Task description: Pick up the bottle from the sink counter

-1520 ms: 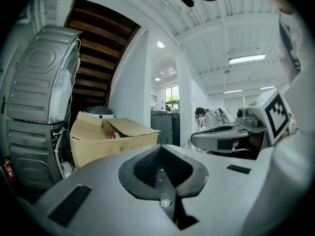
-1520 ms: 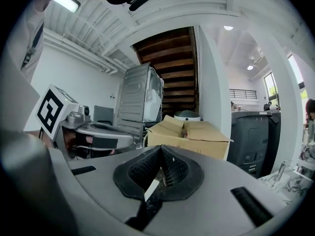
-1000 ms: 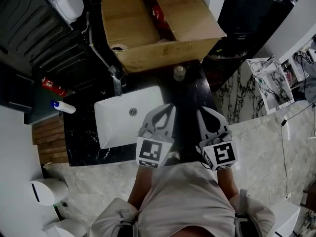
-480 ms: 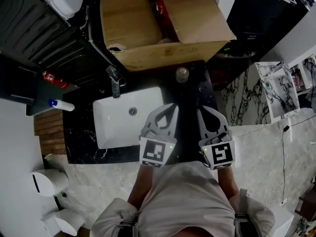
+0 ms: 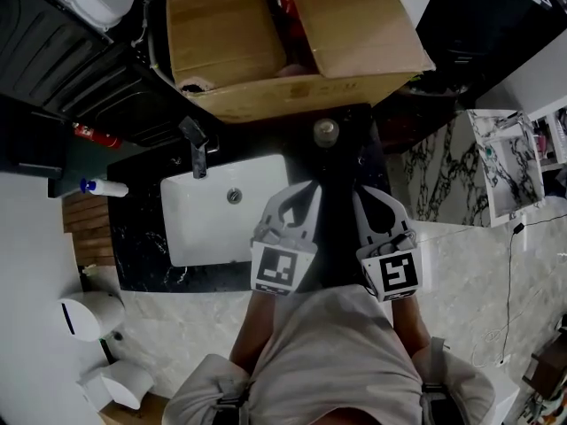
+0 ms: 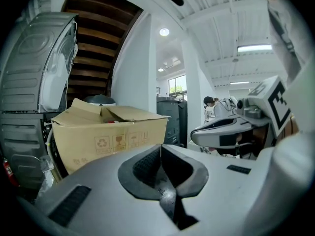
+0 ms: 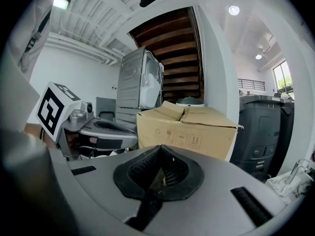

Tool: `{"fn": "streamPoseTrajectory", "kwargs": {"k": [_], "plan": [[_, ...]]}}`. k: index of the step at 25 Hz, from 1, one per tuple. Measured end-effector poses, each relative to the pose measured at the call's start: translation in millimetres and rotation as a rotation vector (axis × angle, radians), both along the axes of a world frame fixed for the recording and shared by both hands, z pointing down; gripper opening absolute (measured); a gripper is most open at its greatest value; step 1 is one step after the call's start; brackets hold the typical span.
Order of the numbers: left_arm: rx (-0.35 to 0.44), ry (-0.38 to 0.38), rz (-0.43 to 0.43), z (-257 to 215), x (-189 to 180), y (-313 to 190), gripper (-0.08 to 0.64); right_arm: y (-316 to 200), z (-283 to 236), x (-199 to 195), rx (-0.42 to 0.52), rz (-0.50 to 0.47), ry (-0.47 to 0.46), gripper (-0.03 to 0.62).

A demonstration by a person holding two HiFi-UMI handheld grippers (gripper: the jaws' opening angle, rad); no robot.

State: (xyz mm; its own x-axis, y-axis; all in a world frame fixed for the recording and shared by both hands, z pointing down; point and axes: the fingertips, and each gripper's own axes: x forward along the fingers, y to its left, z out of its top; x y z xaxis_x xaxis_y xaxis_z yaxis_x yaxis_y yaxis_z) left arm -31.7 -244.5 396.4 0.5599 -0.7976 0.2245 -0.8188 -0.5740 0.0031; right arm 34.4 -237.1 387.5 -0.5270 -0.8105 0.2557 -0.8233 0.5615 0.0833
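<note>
Seen from above in the head view, the bottle stands upright on the black sink counter, just in front of the cardboard box. My left gripper and right gripper hover side by side over the counter's near part, short of the bottle and apart from it. Both are shut with nothing held. The left gripper view shows shut jaws aimed at the box, and the right gripper beside them. The right gripper view shows the same. Neither gripper view shows the bottle.
A white basin with a faucet lies left of the grippers. A blue-capped spray bottle and a red item sit at the far left. A washing machine stands behind. A marble surface lies to the right.
The head view has drifted a little, so the box fills more of the top. Both grippers stay side by side in the same place, still shut.
</note>
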Motion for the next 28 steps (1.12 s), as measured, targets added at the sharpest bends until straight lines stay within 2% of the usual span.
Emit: {"fn": "streamPoseTrajectory", "kwargs": {"k": [28], "plan": [[-0.119, -0.045, 0.001, 89.9, 13.5, -73.6, 0.003, -50.3, 59.2, -9.4, -0.111, -0.085, -0.007, -0.005]]}}
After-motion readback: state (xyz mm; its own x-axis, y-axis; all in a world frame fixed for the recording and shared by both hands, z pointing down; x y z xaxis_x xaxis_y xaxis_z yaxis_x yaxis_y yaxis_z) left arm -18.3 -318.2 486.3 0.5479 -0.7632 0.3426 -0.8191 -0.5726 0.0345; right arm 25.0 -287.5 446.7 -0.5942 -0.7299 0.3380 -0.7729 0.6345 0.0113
